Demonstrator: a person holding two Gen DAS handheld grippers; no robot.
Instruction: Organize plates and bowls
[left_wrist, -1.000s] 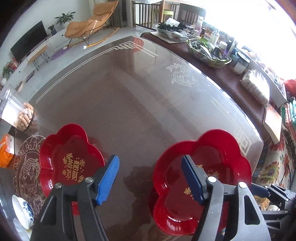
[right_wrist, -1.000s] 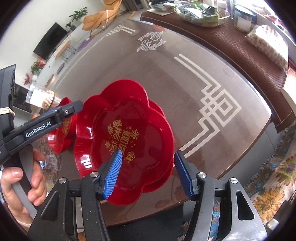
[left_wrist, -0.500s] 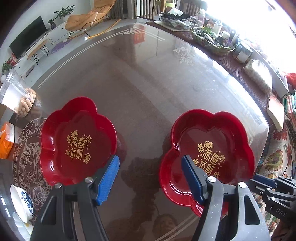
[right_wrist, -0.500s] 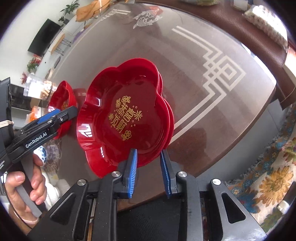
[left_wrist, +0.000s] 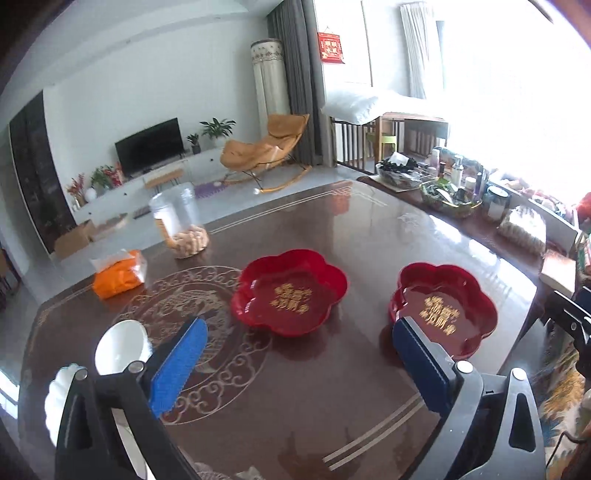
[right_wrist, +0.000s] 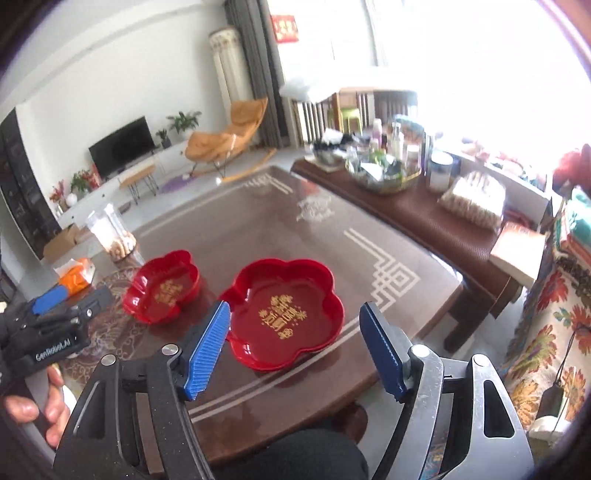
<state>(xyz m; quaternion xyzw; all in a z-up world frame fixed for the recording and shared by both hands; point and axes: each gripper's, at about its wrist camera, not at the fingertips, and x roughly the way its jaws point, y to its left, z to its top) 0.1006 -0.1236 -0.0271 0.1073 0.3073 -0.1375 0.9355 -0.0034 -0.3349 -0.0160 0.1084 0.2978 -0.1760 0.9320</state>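
Note:
Two red flower-shaped dishes with gold lettering lie on the dark glass table. A single red plate (left_wrist: 290, 291) (right_wrist: 162, 284) sits mid-table. To its right is a stack of red plates (left_wrist: 443, 306) (right_wrist: 288, 314), one nested in another. My left gripper (left_wrist: 299, 365) hangs back above the table, its jaws opening wide with nothing between them. My right gripper (right_wrist: 295, 347) is drawn back from the stack, jaws opening, also with nothing in them. A white bowl (left_wrist: 122, 347) and a white scalloped dish (left_wrist: 55, 398) lie by the left finger.
A clear jar of snacks (left_wrist: 184, 229) and an orange tissue pack (left_wrist: 118, 273) stand at the table's far left. A side bench (right_wrist: 436, 229) on the right carries a basket, bottles and a book (right_wrist: 517, 251). A hand (right_wrist: 37, 402) holds the left gripper.
Both grippers have pulled back and risen away from the red plates, and both views now tilt up toward the room. The right jaws narrowed at the stack's rim, then spread; the left jaws widened.

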